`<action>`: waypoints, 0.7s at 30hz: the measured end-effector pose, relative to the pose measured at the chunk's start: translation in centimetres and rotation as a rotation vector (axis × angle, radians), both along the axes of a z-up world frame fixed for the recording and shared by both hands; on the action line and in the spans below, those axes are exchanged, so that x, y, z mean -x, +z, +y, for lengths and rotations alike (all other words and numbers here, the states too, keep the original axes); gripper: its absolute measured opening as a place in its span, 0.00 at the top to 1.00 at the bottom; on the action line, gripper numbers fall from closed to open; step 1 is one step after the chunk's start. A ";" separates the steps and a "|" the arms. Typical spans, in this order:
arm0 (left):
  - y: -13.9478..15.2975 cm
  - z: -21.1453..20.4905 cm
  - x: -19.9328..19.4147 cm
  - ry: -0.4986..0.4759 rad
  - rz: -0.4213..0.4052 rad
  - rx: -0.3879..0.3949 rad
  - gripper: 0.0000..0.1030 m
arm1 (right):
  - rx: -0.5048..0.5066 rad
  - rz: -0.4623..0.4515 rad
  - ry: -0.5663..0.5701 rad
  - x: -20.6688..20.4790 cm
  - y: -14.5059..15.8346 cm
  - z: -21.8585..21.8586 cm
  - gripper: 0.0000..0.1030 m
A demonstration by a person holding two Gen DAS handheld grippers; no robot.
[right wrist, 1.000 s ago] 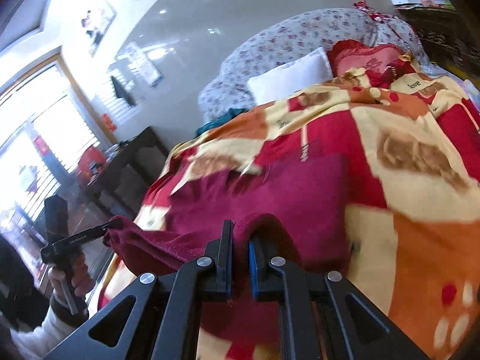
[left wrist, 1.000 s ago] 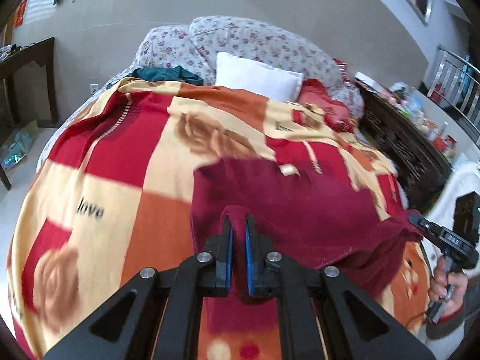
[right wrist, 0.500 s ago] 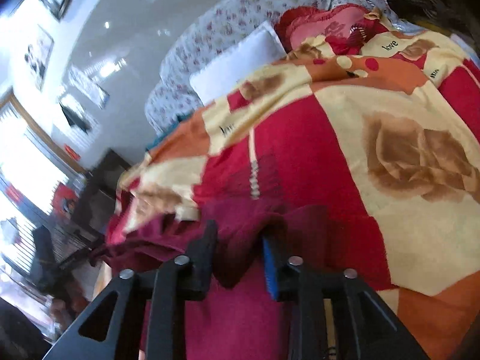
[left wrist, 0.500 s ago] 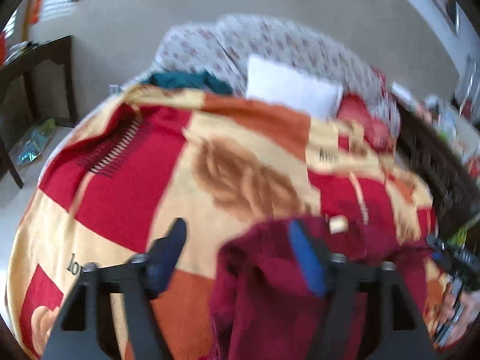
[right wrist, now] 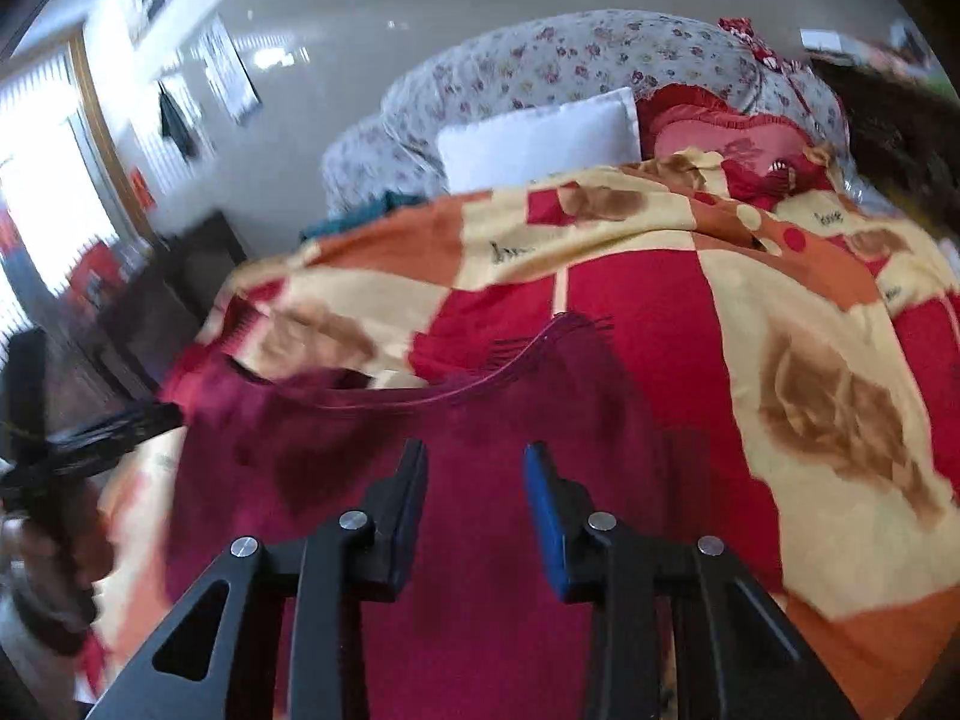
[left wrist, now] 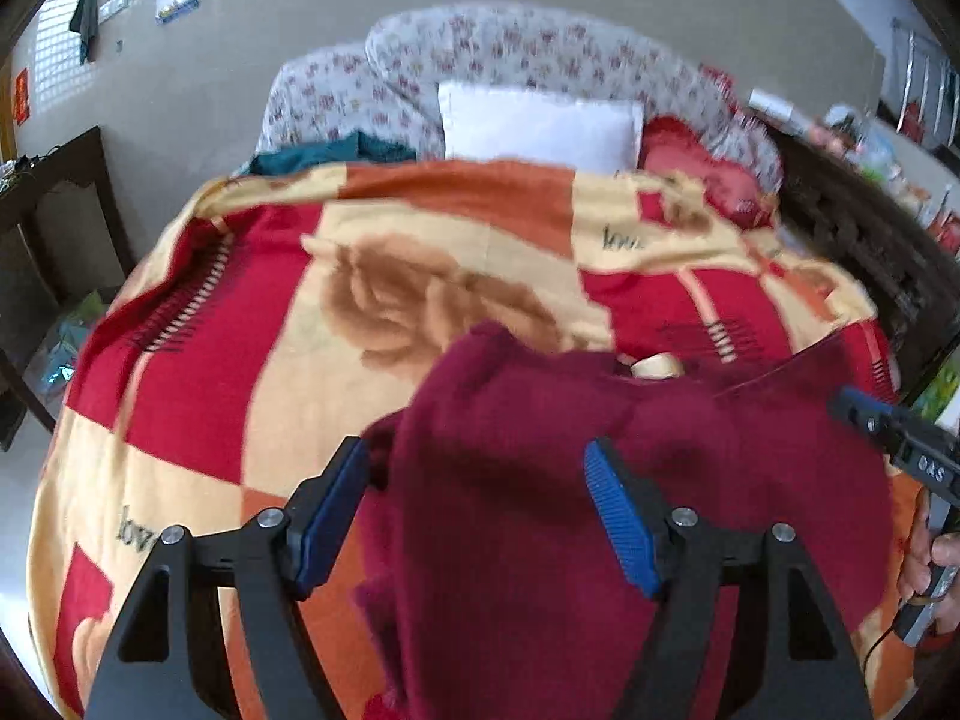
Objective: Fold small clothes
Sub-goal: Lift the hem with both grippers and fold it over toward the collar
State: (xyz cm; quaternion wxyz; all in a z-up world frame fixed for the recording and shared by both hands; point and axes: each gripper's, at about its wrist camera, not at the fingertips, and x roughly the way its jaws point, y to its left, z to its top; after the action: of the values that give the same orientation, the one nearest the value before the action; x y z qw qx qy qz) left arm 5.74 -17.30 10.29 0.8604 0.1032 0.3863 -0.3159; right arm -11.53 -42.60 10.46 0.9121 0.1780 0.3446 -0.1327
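A maroon knit garment point(left wrist: 540, 420) lies bunched on the red, orange and cream blanket point(left wrist: 240, 360) of a bed. My left gripper point(left wrist: 474, 450) stands wide open over the garment's left part; the cloth shows between the blue pads, which do not press it. In the right wrist view the same garment point(right wrist: 480, 420) spreads under my right gripper point(right wrist: 475, 450). Its jaws are partly apart and closing, with cloth below the gap and none pinched. The right gripper point(left wrist: 852, 408) also shows at the left view's right edge, held by a hand point(left wrist: 936, 564).
A white pillow point(left wrist: 540, 120), a red cushion point(left wrist: 696, 162) and a teal cloth point(left wrist: 336, 156) lie at the bed's far end before floral cushions point(left wrist: 510, 54). A dark wooden table point(left wrist: 54, 192) stands left of the bed, a dark cabinet point(left wrist: 870, 252) right.
A second ago both grippers were shut on folds of the maroon garment. Both have let go and opened, and moved forward and down over it. The garment now rests on the blanket.
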 end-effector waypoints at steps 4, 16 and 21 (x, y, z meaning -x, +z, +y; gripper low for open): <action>-3.2 -0.7 -4.5 0.109 0.027 -0.067 0.25 | -0.001 0.102 -0.096 -3.1 -3.2 -3.1 0.66; -2.2 2.9 -3.1 0.090 0.072 0.029 0.11 | -0.010 0.071 -0.100 0.4 -0.9 -2.1 0.52; -1.5 6.6 2.1 0.036 0.000 0.008 0.11 | 0.024 0.057 -0.049 6.8 0.4 1.7 0.47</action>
State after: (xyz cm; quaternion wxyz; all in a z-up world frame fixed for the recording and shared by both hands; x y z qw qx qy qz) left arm 3.59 -10.69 8.82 0.8664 0.0928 0.3870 -0.3017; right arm -18.29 -40.87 10.85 0.9004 0.1716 0.3645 -0.1641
